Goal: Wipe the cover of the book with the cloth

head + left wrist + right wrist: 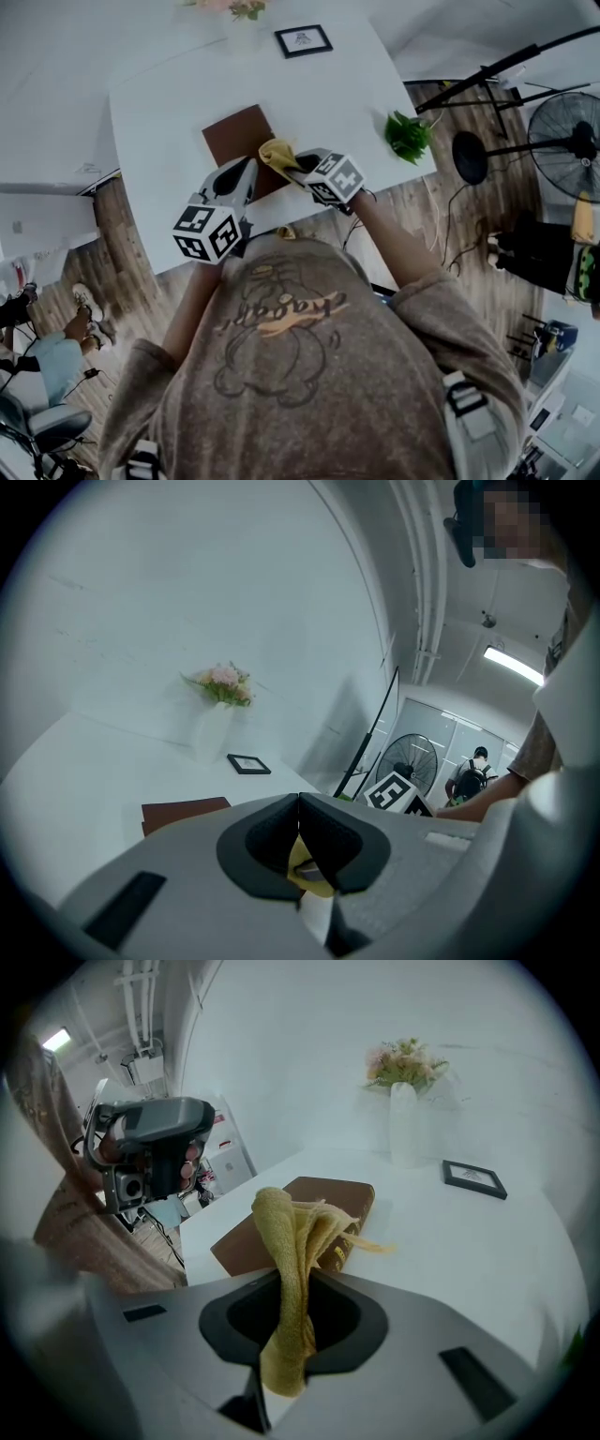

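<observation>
The right gripper (298, 165) (300, 1279) is clamped on the yellow cloth (277, 153) (286, 1241), which runs through its jaws as a bunched strip, stands up ahead of them and folds over toward the book. The left gripper (249, 171) (299, 803) has its jaws pressed together at the tips with nothing standing out ahead of them. A scrap of yellow shows in the hollow behind the tips, and what it is cannot be told. In the head view the two grippers sit side by side at the near edge of the white table (169, 112), the left one at 8 o'clock from the right one. The brown book (234, 134) (183, 810) (323, 1190) lies flat and closed at 12 o'clock from the left gripper's tips and 10 o'clock from the right gripper's. The cloth sits over its near right corner. Farther across the table, a small black picture frame (303, 40) (248, 764) (474, 1178) lies at 1 o'clock from the book. A white vase of pale flowers (242, 28) (214, 728) (405, 1124) stands at 12 o'clock by the wall. A green plant (408, 136) sits at the table's right edge, at 3 o'clock from the cloth. A floor fan (565, 141) (412, 761) stands beyond it on the wooden floor.
</observation>
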A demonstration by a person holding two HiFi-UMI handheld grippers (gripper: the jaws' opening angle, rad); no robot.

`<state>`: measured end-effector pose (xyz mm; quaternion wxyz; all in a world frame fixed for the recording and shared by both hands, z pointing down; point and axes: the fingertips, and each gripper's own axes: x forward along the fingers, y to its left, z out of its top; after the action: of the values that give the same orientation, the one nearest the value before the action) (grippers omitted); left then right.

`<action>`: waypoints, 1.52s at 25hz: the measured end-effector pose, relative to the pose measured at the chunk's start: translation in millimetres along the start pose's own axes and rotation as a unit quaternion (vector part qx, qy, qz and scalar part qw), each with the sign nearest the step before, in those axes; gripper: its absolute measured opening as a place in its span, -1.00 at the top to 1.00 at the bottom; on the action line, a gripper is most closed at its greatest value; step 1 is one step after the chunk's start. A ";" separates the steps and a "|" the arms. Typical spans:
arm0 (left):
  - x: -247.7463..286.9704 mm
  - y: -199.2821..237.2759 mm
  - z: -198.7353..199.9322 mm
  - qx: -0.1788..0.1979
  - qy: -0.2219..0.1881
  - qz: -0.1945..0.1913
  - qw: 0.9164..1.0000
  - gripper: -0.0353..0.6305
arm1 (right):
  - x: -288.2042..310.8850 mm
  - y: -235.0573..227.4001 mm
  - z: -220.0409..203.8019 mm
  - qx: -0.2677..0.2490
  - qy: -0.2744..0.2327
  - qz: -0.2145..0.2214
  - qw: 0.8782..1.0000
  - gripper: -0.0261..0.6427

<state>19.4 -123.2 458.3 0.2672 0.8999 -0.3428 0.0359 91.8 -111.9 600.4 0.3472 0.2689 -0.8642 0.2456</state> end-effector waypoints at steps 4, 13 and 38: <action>0.3 1.5 -0.7 0.000 0.002 -0.001 1.000 0.88 | -6.6 6.1 -10.8 0.008 0.001 0.001 1.000 0.73; -14.8 16.5 1.5 -0.005 -0.001 0.016 1.000 0.88 | -23.4 16.8 11.8 0.029 -0.017 0.024 0.999 0.73; -72.5 102.6 14.7 -0.043 -0.052 0.131 0.989 0.88 | 122.8 31.6 132.9 -0.046 0.012 0.072 0.996 0.73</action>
<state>-102.9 -151.1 474.6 0.2806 0.8355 -0.4724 0.0092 -65.9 -206.1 598.0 0.3513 0.1872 -0.8872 0.2333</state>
